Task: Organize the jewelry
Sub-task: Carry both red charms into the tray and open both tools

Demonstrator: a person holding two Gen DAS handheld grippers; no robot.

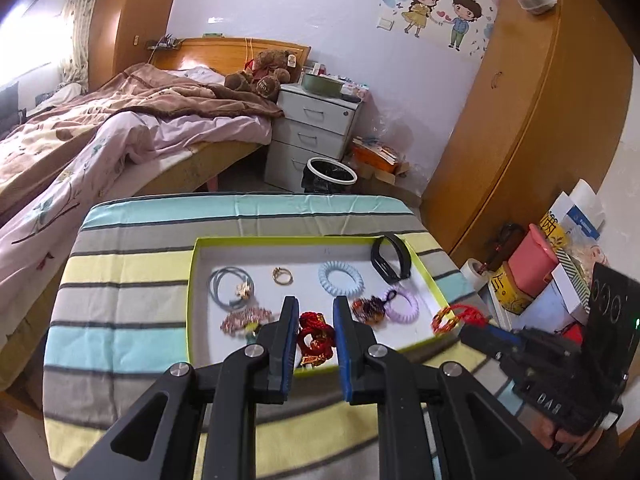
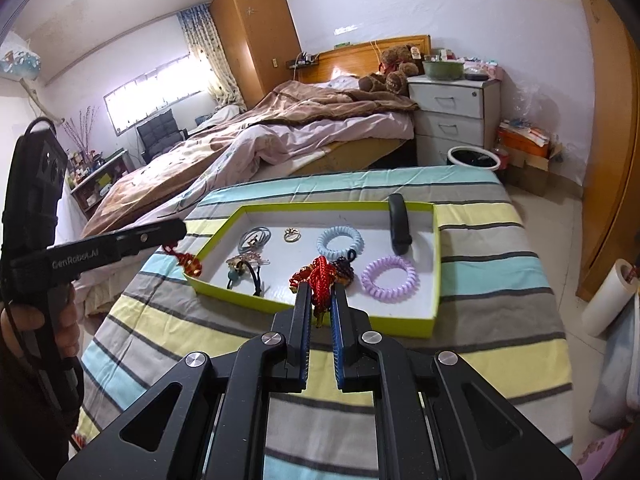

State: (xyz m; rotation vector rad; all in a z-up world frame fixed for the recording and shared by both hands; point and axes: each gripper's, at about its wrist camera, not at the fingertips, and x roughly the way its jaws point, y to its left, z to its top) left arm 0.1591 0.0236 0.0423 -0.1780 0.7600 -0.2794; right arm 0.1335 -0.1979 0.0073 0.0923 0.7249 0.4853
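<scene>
**Op:** Jaws on my right gripper [image 2: 320, 290] are pinched together on the red knotted charm [image 2: 320, 276], holding it over the near rim of the green-edged tray [image 2: 436, 264]. On the left gripper [image 1: 316, 308] they stand apart, with the red-and-gold charm [image 1: 316, 338] lying between them at the tray's edge.

**Spotter:** Why grip the cord and not the body?

**Op:** I judge the cord is the only part thin enough to clamp. The knot is lumpy and would likely slip.

**Spotter:** And why keep the left one wide?

**Op:** It frames its charm without touching, I think, so I can line up first. From the right camera I cannot tell whether that charm rests on the rim or hangs off it.

**Spotter:** Where does yours go?

**Op:** Probably the bare patch beside the purple coil tie [image 2: 390, 276]. The blue coil tie [image 2: 340, 240], ring [image 2: 291, 235] and black band [image 2: 399, 224] lie apart along the far side, so spacing seems the idea.
</scene>
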